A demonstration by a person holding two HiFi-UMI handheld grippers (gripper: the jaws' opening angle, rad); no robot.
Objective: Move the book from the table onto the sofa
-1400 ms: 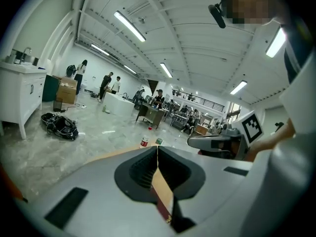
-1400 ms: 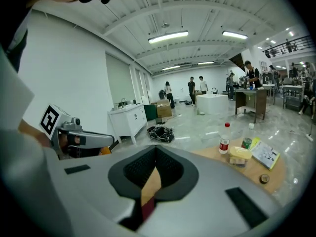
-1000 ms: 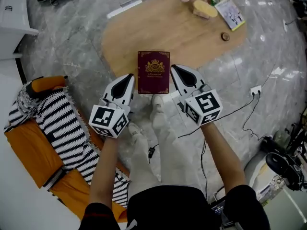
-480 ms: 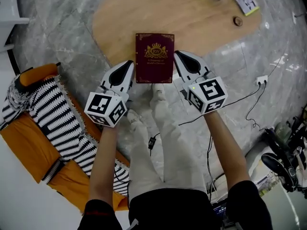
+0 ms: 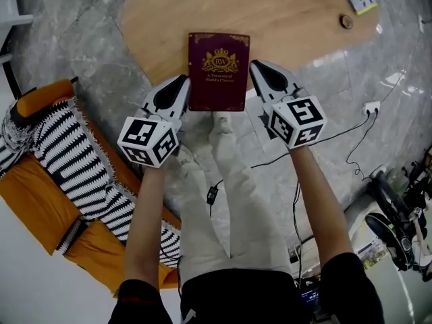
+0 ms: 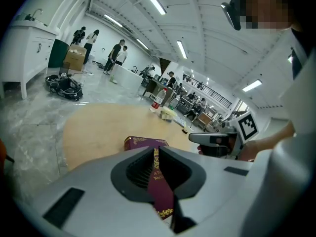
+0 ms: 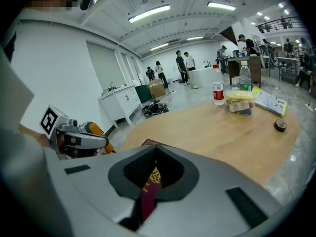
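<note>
We record the book [image 5: 219, 71] as a dark maroon volume, portrait in shape, lying face up and square to the person. The cover carries a gold crest in its upper middle, two short lines of gold lettering below it, and a thin gold border with ornament at the corners. It sits at the near edge of the pale wooden table [image 5: 290, 25], its lower part reaching out past that edge over the grey marble floor [image 5: 81, 39]. We cannot tell whether it rests on the table or is lifted clear.

The left gripper [image 5: 182, 81] is at the book's left edge and the right gripper [image 5: 256, 67] at its right edge. In each gripper view the jaws are drawn narrow with the maroon cover pinched between them.

The orange sofa [image 5: 37, 194], draped with a black-and-white striped blanket [image 5: 77, 160], stands well apart to the left
</note>
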